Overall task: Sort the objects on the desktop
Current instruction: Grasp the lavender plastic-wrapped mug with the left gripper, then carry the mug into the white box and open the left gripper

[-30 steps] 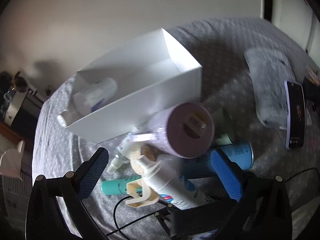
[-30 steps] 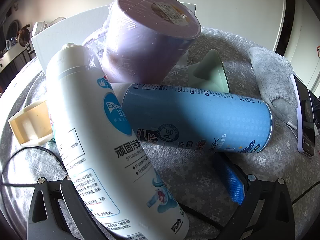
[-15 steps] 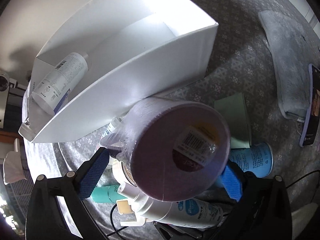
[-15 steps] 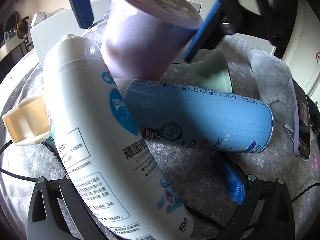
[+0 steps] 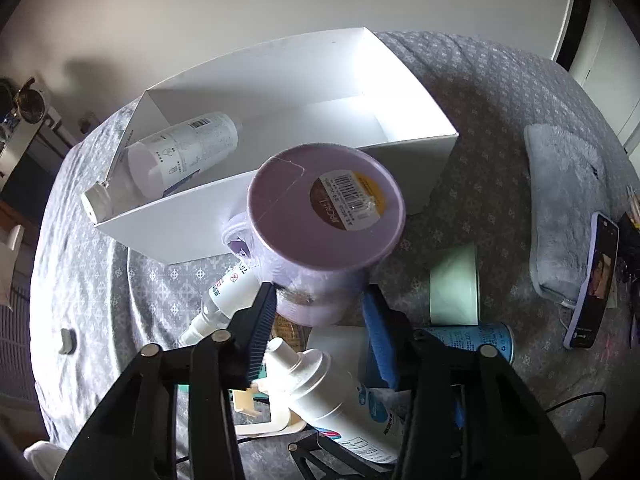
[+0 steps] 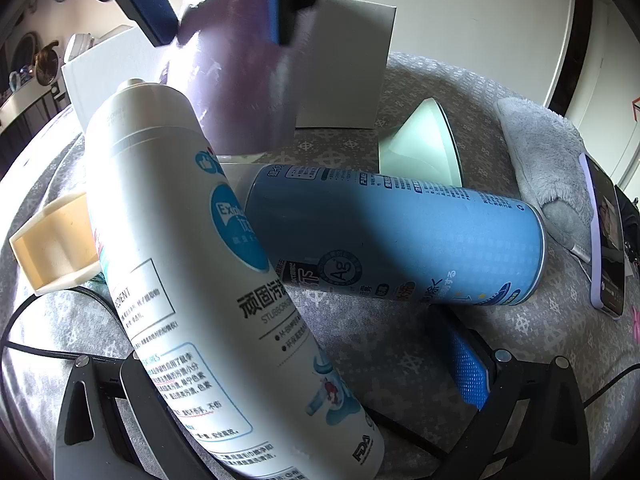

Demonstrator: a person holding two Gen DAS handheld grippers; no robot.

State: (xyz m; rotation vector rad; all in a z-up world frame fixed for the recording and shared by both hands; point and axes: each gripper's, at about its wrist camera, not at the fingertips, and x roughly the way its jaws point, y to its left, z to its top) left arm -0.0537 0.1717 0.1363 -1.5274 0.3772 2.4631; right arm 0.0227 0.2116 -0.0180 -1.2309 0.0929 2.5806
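Note:
My left gripper is shut on a purple plastic-wrapped cup and holds it lifted above the table, near the front wall of a white open box. The cup also shows blurred in the right wrist view. A white bottle lies inside the box at its left end. My right gripper is open on the table, with a white spray can lying across its left finger and a blue can just ahead.
A mint-green cup lies on its side behind the blue can. A grey plush pouch and a phone lie at the right. A small clear spray bottle, a cream tape dispenser and a black cable lie at the left.
My left gripper has closed on the purple cup and lifted it off the pile toward the box. The right gripper has stayed still.

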